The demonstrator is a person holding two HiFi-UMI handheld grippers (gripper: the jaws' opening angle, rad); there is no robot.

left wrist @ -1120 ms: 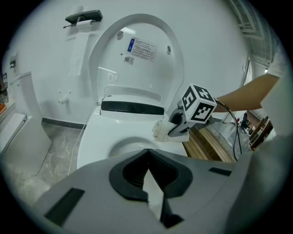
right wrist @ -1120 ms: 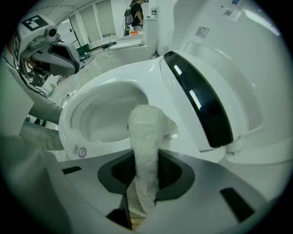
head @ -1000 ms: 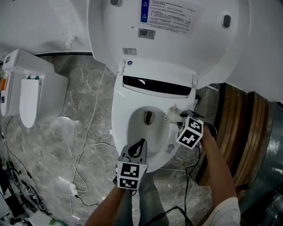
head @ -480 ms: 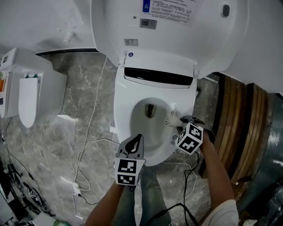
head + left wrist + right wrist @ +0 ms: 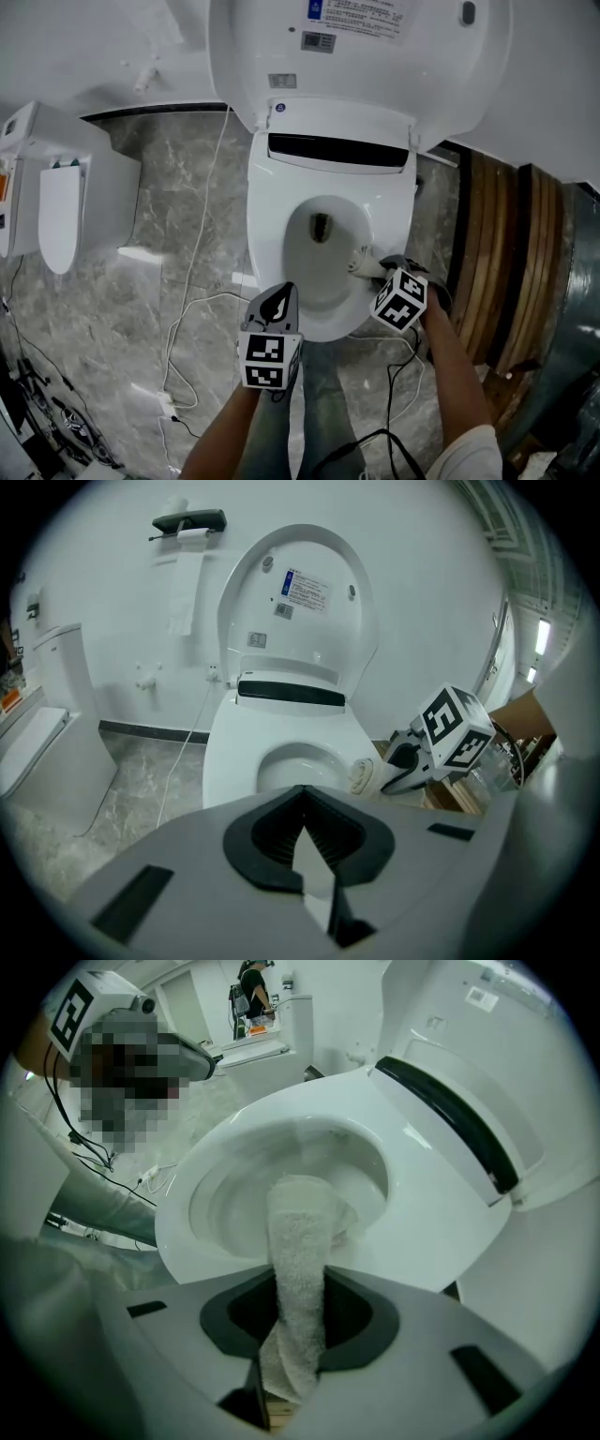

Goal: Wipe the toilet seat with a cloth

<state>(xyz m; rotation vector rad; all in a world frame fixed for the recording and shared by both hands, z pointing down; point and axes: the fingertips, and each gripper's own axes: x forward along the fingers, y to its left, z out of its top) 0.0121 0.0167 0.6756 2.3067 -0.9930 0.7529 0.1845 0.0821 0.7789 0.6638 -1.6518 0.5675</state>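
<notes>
Glossy white oval toilet seat [image 5: 267, 239], lid [image 5: 356, 75] standing raised, grey veined marble floor [image 5: 178, 216]. Right gripper [image 5: 375, 269] pointing down, jaws clamping fluffy white terry cloth [image 5: 300, 1241] rolled into narrow strip. Cloth's free end lying at seat's right inner edge, over bowl. Left gripper [image 5: 279, 302] hovering above seat's front rim, jaws pressing together, gripping nothing.

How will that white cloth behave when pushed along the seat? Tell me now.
Probably floppy: the cloth folds and bunches beyond the right gripper, which is shut on it. Its looped terry surface likely drags rather than slips on the glossy toilet seat. It looks light.
</notes>
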